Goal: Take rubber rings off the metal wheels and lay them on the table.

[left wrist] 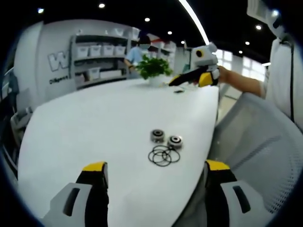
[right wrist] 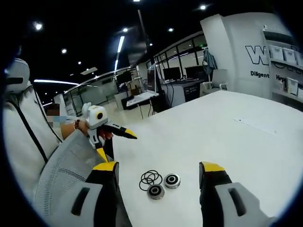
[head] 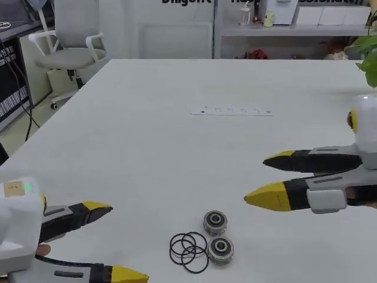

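Two small metal wheels (head: 215,221) (head: 221,248) lie on the white table (head: 177,135) near its front edge, and beside them a cluster of several black rubber rings (head: 188,250) lies flat. The same wheels (left wrist: 157,135) and rings (left wrist: 163,155) lie ahead of my left gripper (left wrist: 154,172), which is open and empty at the lower left (head: 112,242). My right gripper (head: 256,180) hovers open and empty to the right of the wheels; its own view has the wheels (right wrist: 171,180) and rings (right wrist: 150,178) between its jaws (right wrist: 158,170).
A flat strip with small markings (head: 232,111) lies mid-table. A potted plant (head: 368,56) stands at the far right edge. A white office chair (head: 70,41) is at the back left, and shelves (head: 283,26) run behind the table.
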The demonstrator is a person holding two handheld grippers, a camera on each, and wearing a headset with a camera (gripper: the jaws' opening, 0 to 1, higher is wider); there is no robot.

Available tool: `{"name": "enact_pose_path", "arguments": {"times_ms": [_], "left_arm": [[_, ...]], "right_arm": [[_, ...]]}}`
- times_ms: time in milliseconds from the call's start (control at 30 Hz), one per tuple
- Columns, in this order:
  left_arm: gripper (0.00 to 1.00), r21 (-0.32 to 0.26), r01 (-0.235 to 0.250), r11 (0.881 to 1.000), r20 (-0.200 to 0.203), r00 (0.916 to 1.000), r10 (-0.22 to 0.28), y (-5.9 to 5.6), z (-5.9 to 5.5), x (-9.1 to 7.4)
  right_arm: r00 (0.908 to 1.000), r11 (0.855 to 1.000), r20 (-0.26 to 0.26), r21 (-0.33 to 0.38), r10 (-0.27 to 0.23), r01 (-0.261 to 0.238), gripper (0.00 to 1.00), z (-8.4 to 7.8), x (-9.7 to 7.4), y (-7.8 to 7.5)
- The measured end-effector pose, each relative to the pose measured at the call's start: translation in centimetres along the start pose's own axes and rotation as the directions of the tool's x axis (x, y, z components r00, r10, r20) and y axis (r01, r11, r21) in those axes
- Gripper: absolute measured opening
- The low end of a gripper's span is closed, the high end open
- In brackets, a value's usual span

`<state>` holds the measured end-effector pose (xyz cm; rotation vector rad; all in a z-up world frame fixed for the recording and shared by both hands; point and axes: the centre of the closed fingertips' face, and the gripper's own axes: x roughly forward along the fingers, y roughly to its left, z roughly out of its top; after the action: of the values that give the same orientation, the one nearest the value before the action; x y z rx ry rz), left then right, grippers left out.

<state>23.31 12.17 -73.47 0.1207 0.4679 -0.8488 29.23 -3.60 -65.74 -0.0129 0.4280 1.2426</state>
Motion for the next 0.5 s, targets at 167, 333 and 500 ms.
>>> {"name": "enact_pose_path", "arguments": {"times_ms": [167, 333, 500], "left_arm": [[0.88, -0.009, -0.006, 1.000, 0.015, 0.9999, 0.006, 0.5, 0.2, -0.3], [0.92, -0.021, -0.020, 1.000, 0.017, 0.9997, 0.020, 1.2, 0.0, -0.6], [0.95, -0.025, -0.012, 1.000, 0.022, 0.9997, 0.013, 1.3, 0.0, -0.7]], "right_arm": [[0.9965, 0.999, 0.075, 0.032, -0.038, 0.036, 0.69, 0.2, -2.8, -0.6], [0.9911, 0.992, 0.070, 0.060, -0.114, 0.110, 0.71, -1.4, -4.8, -2.0], [0.9830, 0.979, 0.044, 0.105, -0.178, 0.173, 0.74, -3.6, -6.2, -3.0]]}}
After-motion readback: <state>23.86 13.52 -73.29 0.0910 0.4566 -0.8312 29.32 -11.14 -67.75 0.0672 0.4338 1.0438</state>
